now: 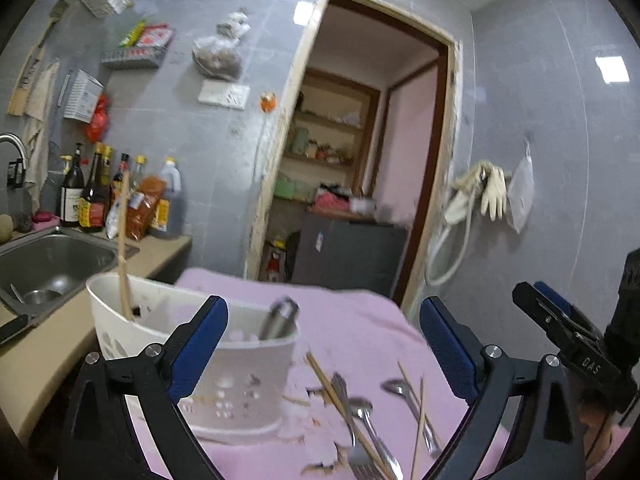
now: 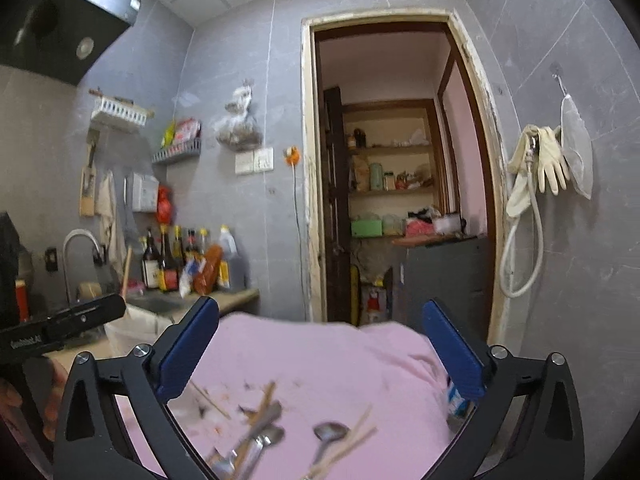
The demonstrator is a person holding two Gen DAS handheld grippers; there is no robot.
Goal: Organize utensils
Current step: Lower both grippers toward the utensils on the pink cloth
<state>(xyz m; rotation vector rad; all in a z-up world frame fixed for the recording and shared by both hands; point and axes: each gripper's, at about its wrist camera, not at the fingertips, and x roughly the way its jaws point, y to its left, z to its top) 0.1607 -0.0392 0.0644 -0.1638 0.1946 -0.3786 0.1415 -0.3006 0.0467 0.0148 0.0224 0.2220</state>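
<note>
Grippers first: left gripper [image 1: 323,344], black frame with blue pads, jaws spread wide and empty; right gripper [image 2: 320,350], same build, likewise released with nothing between its pads. No earlier state is on record here. Loose cutlery nearest, on a pink cloth [image 1: 360,312] covering the work surface: steel fork [image 1: 352,436] and steel spoon [image 1: 370,424] lying side by side, long axes running near to far, the fork's tines toward the camera; a wooden chopstick [image 1: 340,396] laid diagonally across them, far end leaning left; a second steel spoon [image 1: 400,390] to the right, bowl at the far end, crossed by thin bamboo sticks [image 1: 420,420]. Left of these, a white perforated plastic utensil holder [image 1: 240,380], upright on the cloth, holding one wooden chopstick [image 1: 124,248] standing nearly vertical in its left compartment and a steel handle [image 1: 282,316] tilted right in the other. Open cloth lies beyond the cutlery up to its far edge. Left, past the holder, a beige countertop [image 1: 48,356] and stainless sink [image 1: 60,256]; dark sauce bottles [image 1: 92,196] behind, labels unreadable. Writing: "DAS" on the right gripper's body as seen from the left wrist. Farthest: grey tiled wall [image 1: 224,128] and open doorway [image 1: 360,140].
</note>
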